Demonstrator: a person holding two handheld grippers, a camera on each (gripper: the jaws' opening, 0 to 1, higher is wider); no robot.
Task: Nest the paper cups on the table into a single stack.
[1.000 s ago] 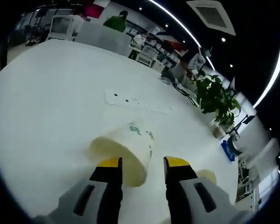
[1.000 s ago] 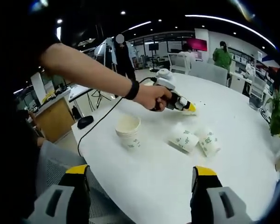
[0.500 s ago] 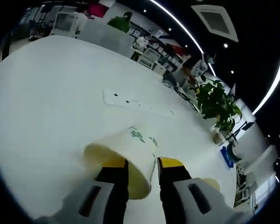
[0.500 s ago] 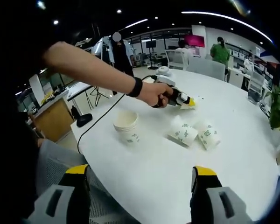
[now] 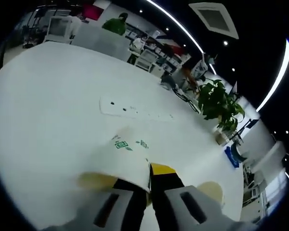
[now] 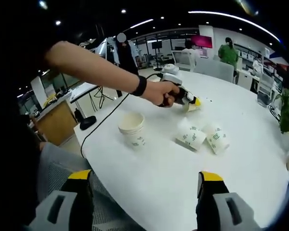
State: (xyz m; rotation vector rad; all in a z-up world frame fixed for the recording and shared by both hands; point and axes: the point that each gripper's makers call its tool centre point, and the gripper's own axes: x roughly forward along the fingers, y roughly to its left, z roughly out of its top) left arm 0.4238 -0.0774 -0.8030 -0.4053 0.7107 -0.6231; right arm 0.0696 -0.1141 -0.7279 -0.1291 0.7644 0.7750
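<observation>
Left gripper (image 5: 145, 177): its yellow-tipped jaws, apart a second ago with a lying paper cup (image 5: 123, 156) between them, are now pressed together on that cup's wall near the rim. The cup has tipped since then, its printed side turned up toward the camera and its mouth facing down toward the jaws. In the right gripper view the same gripper (image 6: 193, 102) appears in the person's hand (image 6: 163, 93), with the cup (image 6: 190, 107) at its tip above the round white table (image 6: 241, 159); whether the cup is clear of the tabletop cannot be judged from here.

Right gripper (image 6: 145, 185): jaws set wide apart with nothing between them, hovering off the near edge of the table, unchanged from the earlier frames.

On the table: an upright stack of nested cups (image 6: 133, 130), mouth up, with no visible contents; to its right two loose cups (image 6: 191, 136) (image 6: 216, 139) lying on their sides, just beside each other. A black cable (image 6: 98, 126) trails from the hand over the table edge. A flush socket strip (image 5: 135, 109) is set into the tabletop beyond the gripped cup. A potted plant (image 5: 220, 102) stands past the far edge.
</observation>
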